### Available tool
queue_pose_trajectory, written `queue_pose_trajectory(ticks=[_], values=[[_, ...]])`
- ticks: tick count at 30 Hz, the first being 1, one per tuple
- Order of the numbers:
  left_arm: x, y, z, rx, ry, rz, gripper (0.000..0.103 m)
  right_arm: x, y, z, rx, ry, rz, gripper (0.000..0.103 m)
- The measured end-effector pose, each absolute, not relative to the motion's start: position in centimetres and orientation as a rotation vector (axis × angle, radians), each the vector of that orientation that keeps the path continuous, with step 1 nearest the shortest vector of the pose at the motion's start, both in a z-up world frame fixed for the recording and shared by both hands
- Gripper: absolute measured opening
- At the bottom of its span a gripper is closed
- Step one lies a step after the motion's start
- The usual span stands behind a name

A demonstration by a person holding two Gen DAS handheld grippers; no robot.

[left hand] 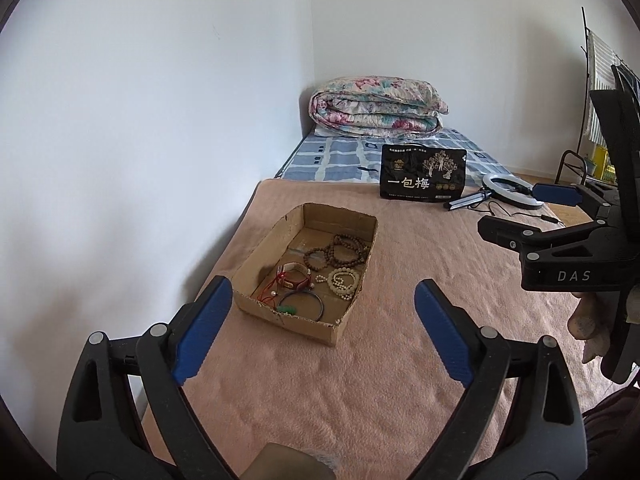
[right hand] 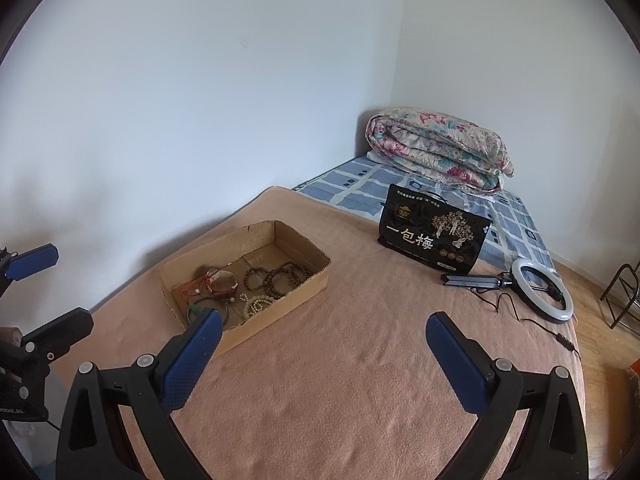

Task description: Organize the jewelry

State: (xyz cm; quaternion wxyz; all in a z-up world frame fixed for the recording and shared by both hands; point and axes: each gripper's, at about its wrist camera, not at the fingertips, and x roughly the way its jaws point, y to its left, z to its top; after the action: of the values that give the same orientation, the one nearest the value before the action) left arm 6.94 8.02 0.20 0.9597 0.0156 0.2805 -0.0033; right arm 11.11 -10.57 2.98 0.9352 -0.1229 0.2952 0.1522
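A shallow cardboard box point(left hand: 360, 236) point(right hand: 304, 280) lies on the pink blanket. Inside are brown bead bracelets point(left hand: 340, 252) point(right hand: 276, 274), cream bead bracelets point(left hand: 342, 280) point(right hand: 258, 305), a red and white bangle point(left hand: 296, 276) point(right hand: 222, 282), a dark bangle with a green charm point(left hand: 300, 304) point(right hand: 200, 306) and a red cord point(left hand: 270, 292). My left gripper point(left hand: 324, 320) is open and empty, held near the box's front. My right gripper point(right hand: 324, 344) is open and empty, to the right of the box. The right gripper also shows in the left wrist view point(left hand: 520, 216), and the left gripper in the right wrist view point(right hand: 44, 288).
A black snack bag point(left hand: 423, 172) point(right hand: 434, 236) stands at the far end of the blanket. A ring light with folded tripod point(left hand: 508, 192) point(right hand: 540, 290) and cable lies right of it. A folded floral quilt point(left hand: 376, 106) point(right hand: 440, 148) sits on the checked sheet. A white wall runs along the left.
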Motion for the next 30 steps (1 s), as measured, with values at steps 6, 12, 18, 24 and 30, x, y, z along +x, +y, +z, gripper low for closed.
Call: queue_pose_trajectory(ticks=[6, 12, 18, 24, 30], values=[[5.8, 8.0, 0.6, 0.042, 0.561, 0.032, 0.101, 10.2, -11.5, 2.8, -0.235, 0.597, 0.298, 0.103], [4.7, 7.7, 0.9, 0.046, 0.552, 0.053, 0.102, 9.6, -12.0, 2.6, -0.222, 0.589, 0.286, 0.103], [4.2, 7.5, 0.9, 0.056, 0.549, 0.056, 0.103, 9.4, -12.5, 2.5, -0.221, 0.593, 0.281, 0.103], [3.8, 7.5, 1.0, 0.044, 0.555, 0.051, 0.103, 9.3, -13.0, 2.4, -0.214, 0.598, 0.269, 0.103], [3.8, 7.4, 1.0, 0.045, 0.556, 0.051, 0.103, 9.2, -13.3, 2.3, -0.215, 0.599, 0.264, 0.103]])
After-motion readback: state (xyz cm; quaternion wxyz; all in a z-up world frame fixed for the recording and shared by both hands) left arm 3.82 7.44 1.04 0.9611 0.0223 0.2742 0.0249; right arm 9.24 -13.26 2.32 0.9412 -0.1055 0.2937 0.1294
